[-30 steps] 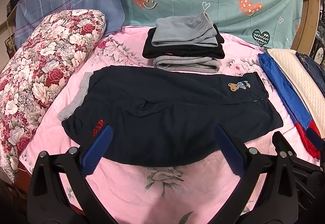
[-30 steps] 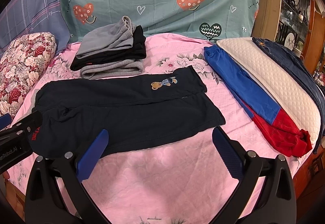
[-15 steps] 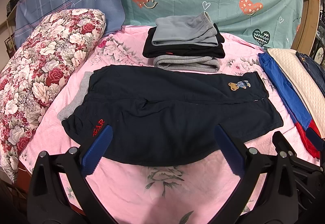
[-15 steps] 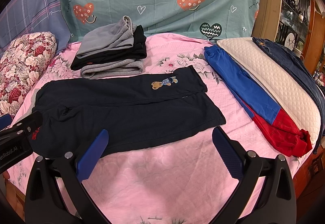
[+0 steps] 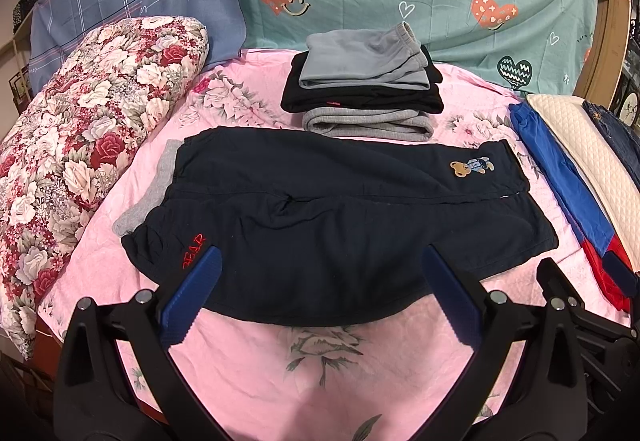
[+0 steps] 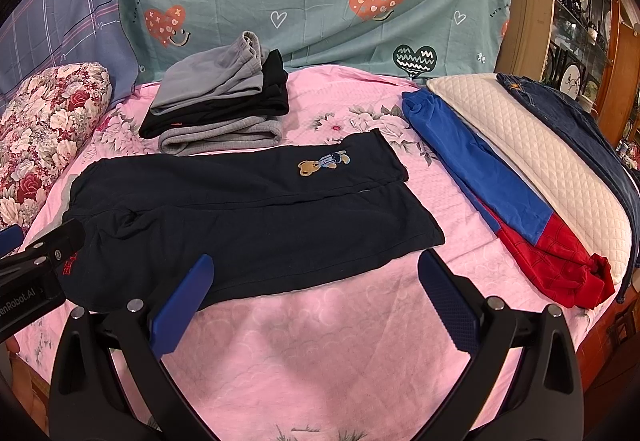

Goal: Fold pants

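Note:
Dark navy pants (image 5: 320,217) lie flat across the pink bedspread, legs stacked lengthwise, with a bear patch (image 5: 472,167) at the right and red lettering at the lower left. They also show in the right wrist view (image 6: 240,217). My left gripper (image 5: 320,273) is open and empty, hovering over the pants' near edge. My right gripper (image 6: 316,277) is open and empty, above the near edge toward the pants' right end. The left gripper's body (image 6: 36,273) shows at the left of the right wrist view.
A stack of folded grey and black pants (image 5: 364,81) sits behind the navy pants. A floral pillow (image 5: 80,145) lies at the left. Blue-and-red pants (image 6: 500,193), a cream quilted pad (image 6: 540,161) and jeans (image 6: 580,129) lie at the right. Wooden cabinets stand beyond.

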### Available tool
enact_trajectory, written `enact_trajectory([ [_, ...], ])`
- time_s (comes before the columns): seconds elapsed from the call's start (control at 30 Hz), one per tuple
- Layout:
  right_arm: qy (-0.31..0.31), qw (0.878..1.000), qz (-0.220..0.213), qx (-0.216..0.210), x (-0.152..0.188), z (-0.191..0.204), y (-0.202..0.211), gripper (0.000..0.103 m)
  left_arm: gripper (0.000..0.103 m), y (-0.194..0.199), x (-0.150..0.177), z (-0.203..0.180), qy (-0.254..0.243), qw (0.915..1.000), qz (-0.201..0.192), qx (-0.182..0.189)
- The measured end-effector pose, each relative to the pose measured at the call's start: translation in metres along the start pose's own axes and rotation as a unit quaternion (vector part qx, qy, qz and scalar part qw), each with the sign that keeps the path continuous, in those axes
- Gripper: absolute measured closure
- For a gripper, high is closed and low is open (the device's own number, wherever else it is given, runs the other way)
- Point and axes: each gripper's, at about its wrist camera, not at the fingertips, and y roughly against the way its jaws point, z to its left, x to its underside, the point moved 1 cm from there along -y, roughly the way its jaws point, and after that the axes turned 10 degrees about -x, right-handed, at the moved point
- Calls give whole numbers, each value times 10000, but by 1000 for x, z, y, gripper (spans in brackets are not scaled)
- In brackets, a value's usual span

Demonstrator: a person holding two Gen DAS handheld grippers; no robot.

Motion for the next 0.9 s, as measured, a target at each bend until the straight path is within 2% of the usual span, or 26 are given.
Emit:
enact_trajectory([
  [0.77,13,10000,14,-4,3,3,-2,1,2,-4,5,1,-20,10000,26,-1],
  [0.87,31,10000,52,-25,6,4,-5,1,2,-11,9,0,-54,9998,193,60],
  [0.9,23,9999,120,-83,7,2,-8,1,2,-20,13,1,-37,9989,424,192],
])
